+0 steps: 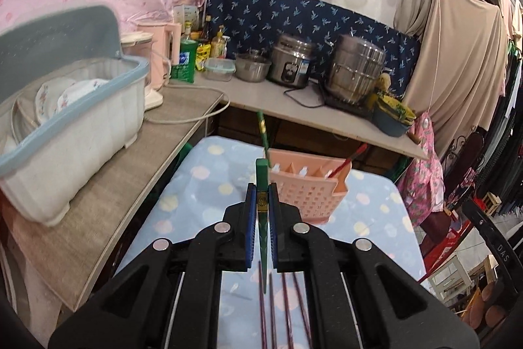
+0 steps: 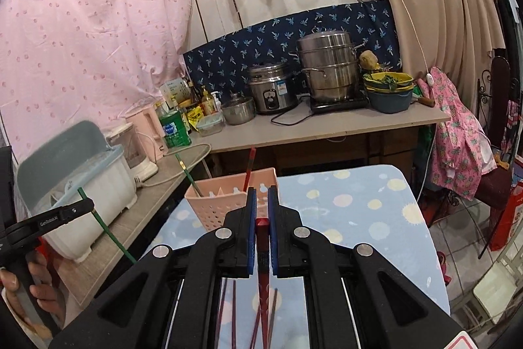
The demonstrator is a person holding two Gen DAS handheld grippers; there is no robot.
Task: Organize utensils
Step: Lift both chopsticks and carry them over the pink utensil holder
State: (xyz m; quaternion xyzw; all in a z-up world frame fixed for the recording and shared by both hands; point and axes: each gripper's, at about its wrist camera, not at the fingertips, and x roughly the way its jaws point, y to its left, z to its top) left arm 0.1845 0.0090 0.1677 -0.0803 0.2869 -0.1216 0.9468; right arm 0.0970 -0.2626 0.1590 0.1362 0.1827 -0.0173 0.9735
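Two chopsticks are off the table, one in each of my grippers. My left gripper [image 1: 260,195] is clamped on a green chopstick [image 1: 262,211], pads pressed tight on its thick end, the thin tip pointing back under the gripper. From the right wrist view the same left gripper [image 2: 87,204] shows at the left edge, with the green chopstick [image 2: 111,233] slanting through it and my hand [image 2: 19,293] around the handle. My right gripper [image 2: 261,201] is clamped on a red chopstick [image 2: 262,237], held the same way, thick end between the blue pads [image 2: 251,218].

The pink utensil basket [image 1: 307,188] stands on the dotted blue table cover [image 1: 202,185], near the table's far edge. In it a green chopstick [image 1: 262,128] leans at its left end and a red one [image 1: 346,161] leans at its right end. Several dark red chopsticks [image 1: 284,303] lie loose on the cover at the near edge, below my grippers.

On the side counter along the table's left edge sits a white dish rack [image 1: 75,133] with plates in it.
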